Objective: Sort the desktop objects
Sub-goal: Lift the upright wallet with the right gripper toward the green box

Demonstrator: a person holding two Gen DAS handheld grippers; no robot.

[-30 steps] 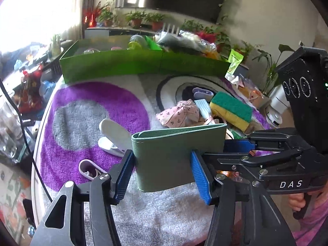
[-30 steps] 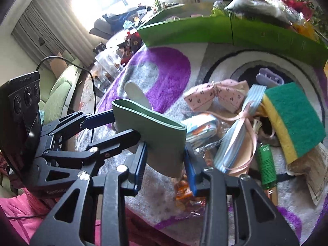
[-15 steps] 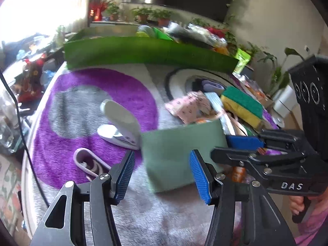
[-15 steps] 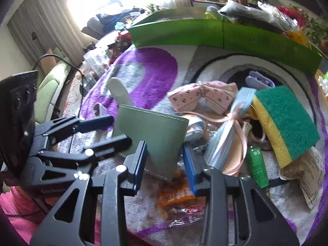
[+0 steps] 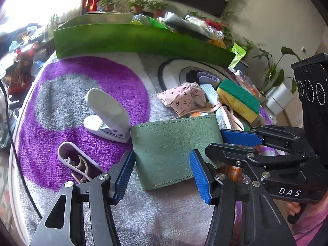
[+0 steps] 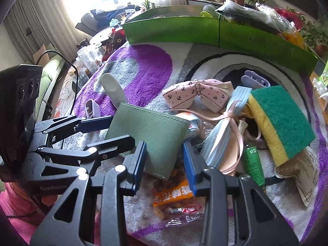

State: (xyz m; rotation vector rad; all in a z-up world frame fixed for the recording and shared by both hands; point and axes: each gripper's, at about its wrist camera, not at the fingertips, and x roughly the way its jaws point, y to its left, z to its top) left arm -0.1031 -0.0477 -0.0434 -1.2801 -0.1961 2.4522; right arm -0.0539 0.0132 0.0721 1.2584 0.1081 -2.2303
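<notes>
My left claw is spread, with both blue pads clear of the green wallet, which lies flat on the rug. My right claw is half spread over the wallet's near corner; I cannot tell if the pads touch it. At 10 o'clock the white hole punch touches the wallet's edge. At 2 o'clock the sponge crowds it. At 12 o'clock, before the green box, the rug has free room.
</notes>
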